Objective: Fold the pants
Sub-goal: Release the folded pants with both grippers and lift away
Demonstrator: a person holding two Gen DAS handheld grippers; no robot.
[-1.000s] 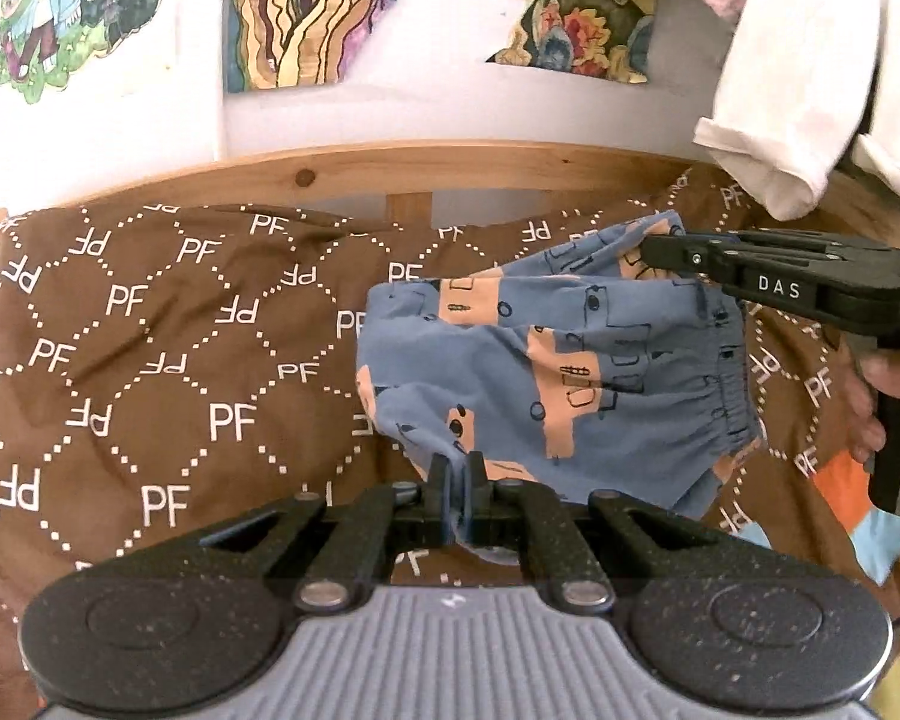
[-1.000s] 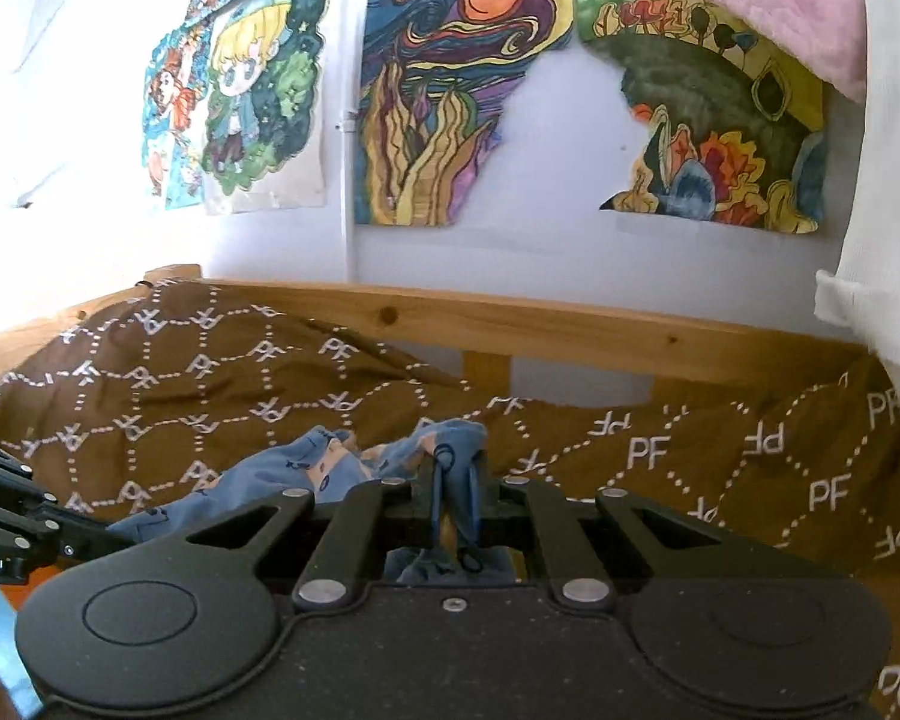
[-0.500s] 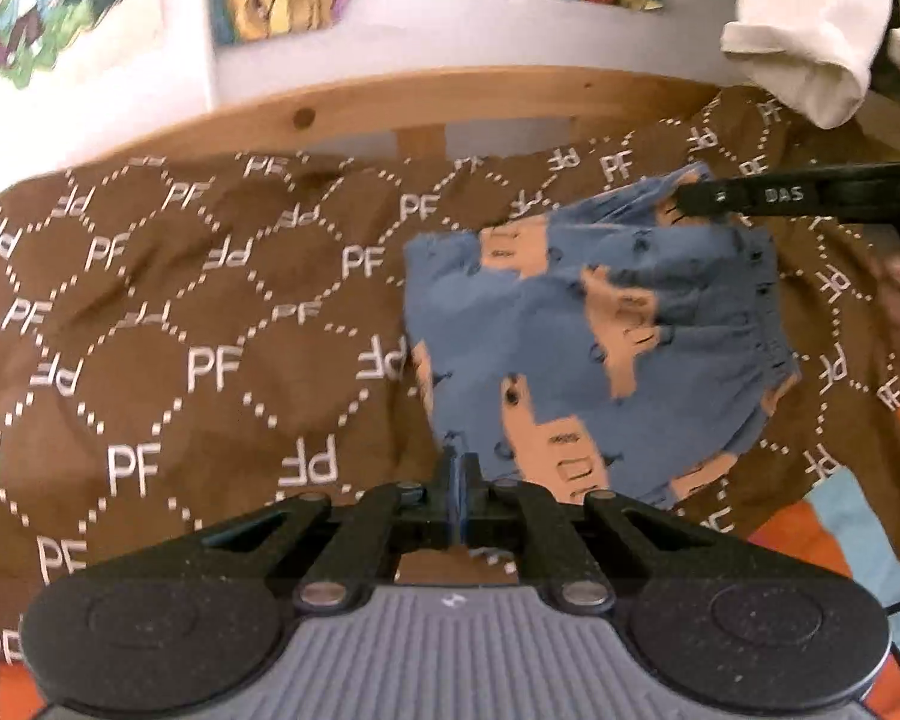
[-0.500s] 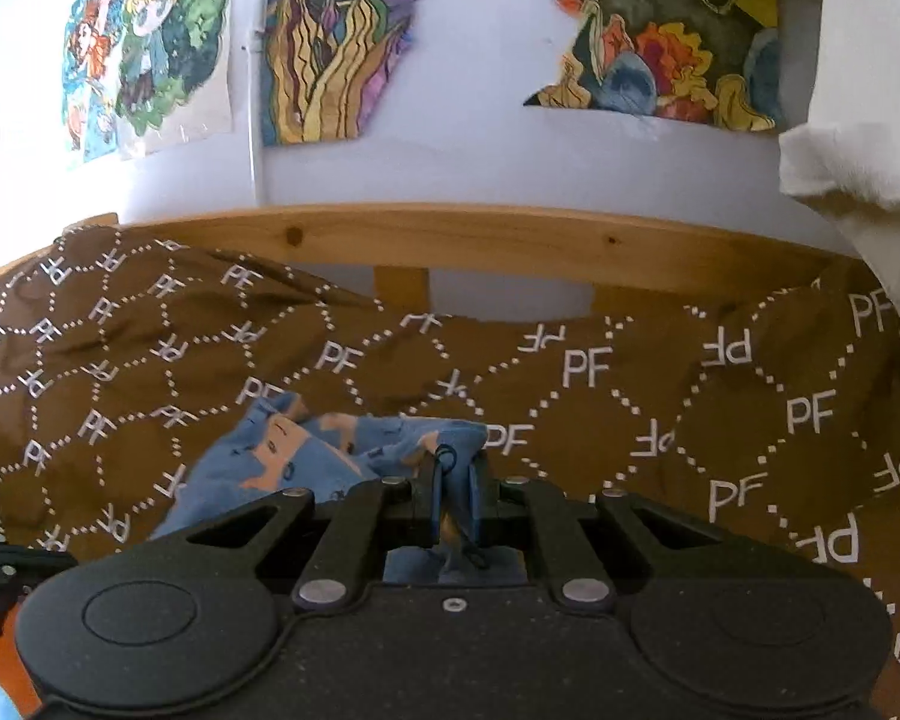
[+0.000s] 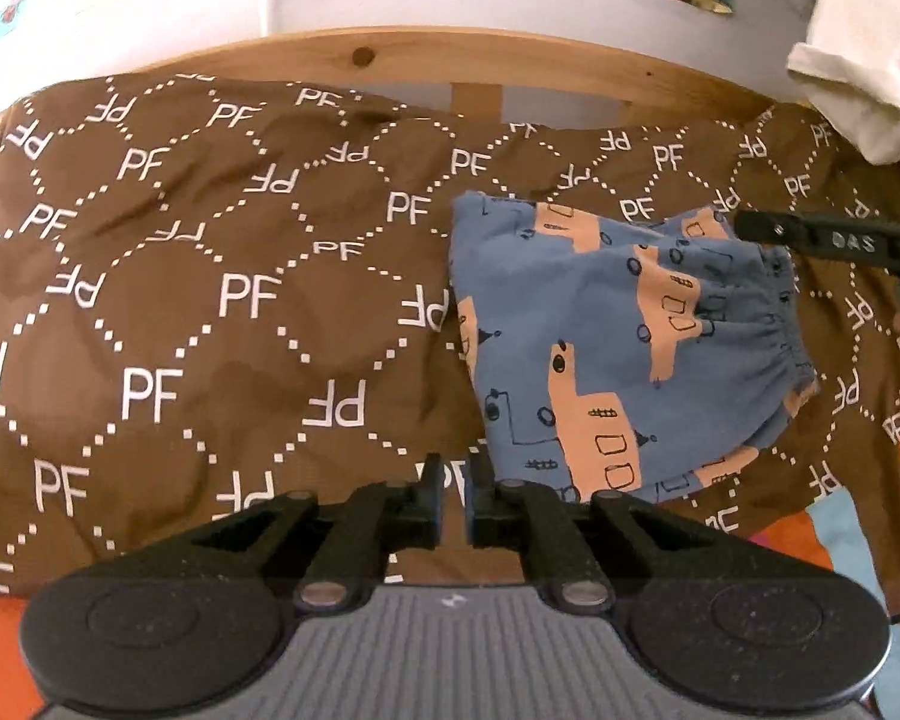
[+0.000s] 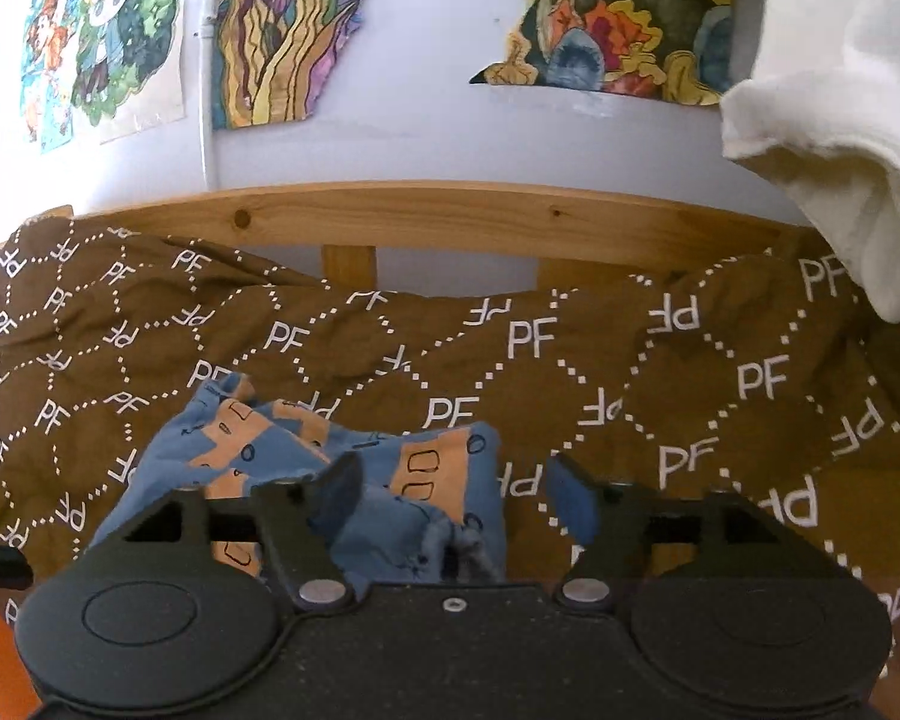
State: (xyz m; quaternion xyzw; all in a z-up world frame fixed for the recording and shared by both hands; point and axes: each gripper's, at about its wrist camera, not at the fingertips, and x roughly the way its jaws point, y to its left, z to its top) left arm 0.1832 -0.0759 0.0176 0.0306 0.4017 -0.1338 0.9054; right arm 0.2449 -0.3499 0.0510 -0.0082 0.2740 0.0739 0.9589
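The blue pants (image 5: 618,342) with orange truck prints lie folded on the brown "PF" blanket (image 5: 222,300), elastic waistband to the right. My left gripper (image 5: 453,495) stands slightly open and empty just left of the pants' near corner, holding nothing. My right gripper (image 6: 456,492) is wide open above the pants (image 6: 354,480), whose crumpled edge lies between and below its fingers, released. The right gripper's finger (image 5: 822,240) shows at the pants' far right corner in the left wrist view.
A wooden bed rail (image 6: 450,216) runs along the back under a wall with paintings (image 6: 282,24). A white cloth (image 6: 828,108) hangs at the upper right. Orange and light blue fabric (image 5: 810,534) lies at the blanket's near right.
Both grippers have let go of the pants: the right opened wide, the left opened a little. The pants now lie flat on the blanket and both views have tilted down.
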